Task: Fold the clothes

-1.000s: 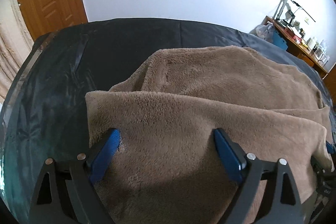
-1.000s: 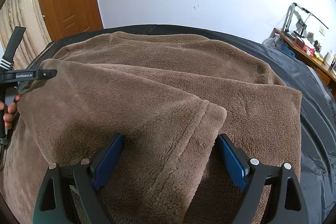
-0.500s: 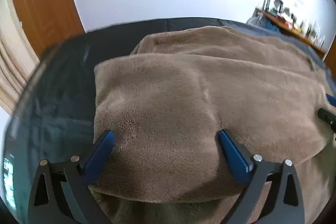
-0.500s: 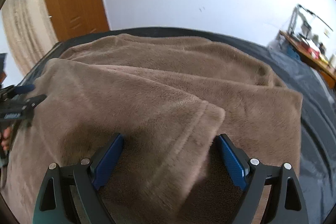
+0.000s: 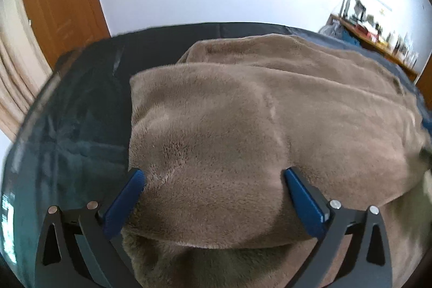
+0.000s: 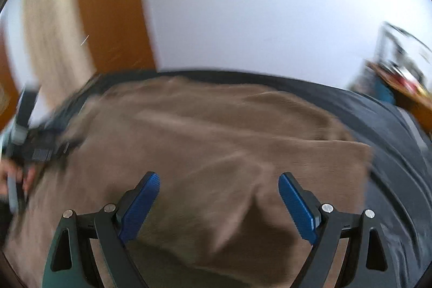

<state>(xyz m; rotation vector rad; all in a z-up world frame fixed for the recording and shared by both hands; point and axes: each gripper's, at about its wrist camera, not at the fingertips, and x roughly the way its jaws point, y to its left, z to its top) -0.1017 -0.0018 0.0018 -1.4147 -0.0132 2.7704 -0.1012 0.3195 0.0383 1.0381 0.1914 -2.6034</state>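
A brown fleece garment (image 5: 256,126) lies partly folded on a dark bed cover (image 5: 81,112). My left gripper (image 5: 213,180) is open, its blue pads either side of the near folded edge, which bulges up between them. In the right wrist view the same fleece (image 6: 216,139) shows blurred. My right gripper (image 6: 218,188) is open above a raised fold of it. The left gripper's body (image 6: 35,150) and the hand on it show at the far left of that view.
The dark bed cover (image 6: 391,153) runs around the fleece on all sides. A wooden door (image 5: 59,4) and a curtain stand at the back left. A cluttered desk (image 5: 378,31) stands at the back right by a white wall.
Both grippers have tilted up and drawn back. The near edge of the fleece now bulges higher between the left pads. The right view has swung and blurred.
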